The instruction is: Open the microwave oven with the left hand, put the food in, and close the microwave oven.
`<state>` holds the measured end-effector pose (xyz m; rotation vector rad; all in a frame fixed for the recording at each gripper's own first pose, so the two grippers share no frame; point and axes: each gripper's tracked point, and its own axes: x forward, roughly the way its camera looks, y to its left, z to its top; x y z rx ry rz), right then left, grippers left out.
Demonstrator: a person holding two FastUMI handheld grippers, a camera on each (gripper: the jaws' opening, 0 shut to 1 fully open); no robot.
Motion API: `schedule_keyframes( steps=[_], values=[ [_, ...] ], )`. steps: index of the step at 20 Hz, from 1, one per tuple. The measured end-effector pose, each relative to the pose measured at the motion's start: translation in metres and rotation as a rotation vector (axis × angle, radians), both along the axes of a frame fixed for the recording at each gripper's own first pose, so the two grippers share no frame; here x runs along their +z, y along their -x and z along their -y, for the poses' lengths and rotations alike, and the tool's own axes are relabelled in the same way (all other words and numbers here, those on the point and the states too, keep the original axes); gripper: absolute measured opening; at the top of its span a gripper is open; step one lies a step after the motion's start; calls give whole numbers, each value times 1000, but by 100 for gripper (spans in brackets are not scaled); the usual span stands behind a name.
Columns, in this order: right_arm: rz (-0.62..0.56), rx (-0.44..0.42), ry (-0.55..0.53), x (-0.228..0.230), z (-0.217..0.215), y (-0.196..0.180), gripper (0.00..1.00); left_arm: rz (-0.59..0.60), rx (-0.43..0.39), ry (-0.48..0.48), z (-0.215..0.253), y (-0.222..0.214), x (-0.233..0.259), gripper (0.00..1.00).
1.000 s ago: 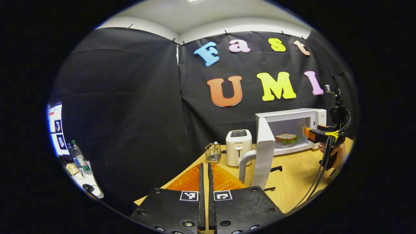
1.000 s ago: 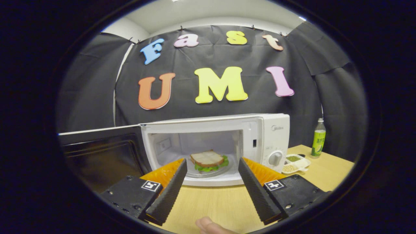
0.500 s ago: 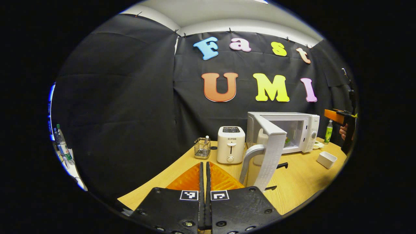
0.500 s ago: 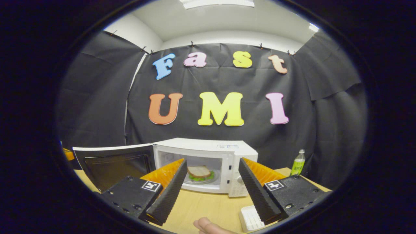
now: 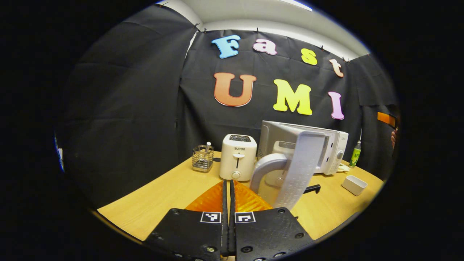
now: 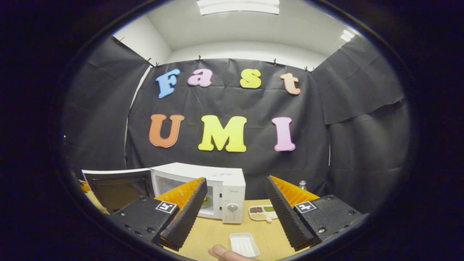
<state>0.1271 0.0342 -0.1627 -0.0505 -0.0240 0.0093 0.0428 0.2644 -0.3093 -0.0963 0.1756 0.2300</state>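
Observation:
The white microwave (image 6: 232, 188) stands on the wooden table (image 6: 214, 232) with its door (image 6: 119, 185) swung open to the left. A bit of the food (image 6: 206, 201) shows inside, mostly hidden by my right finger. My right gripper (image 6: 235, 181) is open and empty, held back from the oven. In the left gripper view the door's edge (image 5: 302, 166) and its curved handle (image 5: 264, 167) stand just ahead and to the right of my left gripper (image 5: 229, 183), which is shut on nothing. The microwave body (image 5: 335, 148) sits behind the door. The right gripper (image 5: 386, 119) shows at the far right.
A white toaster (image 5: 237, 157) and a wire basket (image 5: 202, 163) stand left of the door. A small white tray (image 6: 244, 244) lies in front of the oven, a divided dish (image 6: 264, 212) beside it, and a green bottle (image 5: 355, 154) stands farther right. A thumb (image 6: 221, 252) shows below.
The right gripper has drawn back from the microwave and risen, leaving the food inside. The left gripper stays shut and has turned so the door's edge hides the cavity.

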Motion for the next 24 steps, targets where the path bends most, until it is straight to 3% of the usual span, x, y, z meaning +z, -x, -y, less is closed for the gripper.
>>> schedule_keyframes(
  steps=[3, 4, 5, 8, 9, 11, 12, 13, 14, 17, 24],
  values=[
    [21, -7, 1, 7, 19, 4, 100, 37, -44, -22, 28, 2, 10, 0],
    [28, -9, -2, 9, 25, 5, 96, 53, -91, -13, 43, 0, 13, 0],
    [39, -13, -13, 11, 33, 7, 100, 66, -148, 1, 61, -1, 17, 0],
    [131, -45, -58, 29, 60, 14, 96, 102, -297, 31, 106, -8, 24, 0],
    [135, -42, -73, 29, 66, 16, 100, 109, -328, 29, 117, -12, 26, 0],
    [129, -52, -92, 27, 84, 15, 100, 93, -356, 11, 134, -24, 23, 0],
    [123, -58, -99, 26, 90, 15, 95, 84, -370, 1, 144, -30, 22, 0],
    [117, -59, -106, 24, 95, 14, 100, 80, -390, -7, 156, -35, 23, 0],
    [110, -59, -114, 21, 100, 14, 96, 82, -406, -18, 166, -41, 23, 0],
    [94, -70, -123, 14, 119, 15, 100, 78, -450, -36, 197, -62, 22, 0],
    [73, -101, -131, 7, 151, 12, 100, 70, -549, 7, 255, -109, 8, 0]
  ],
)
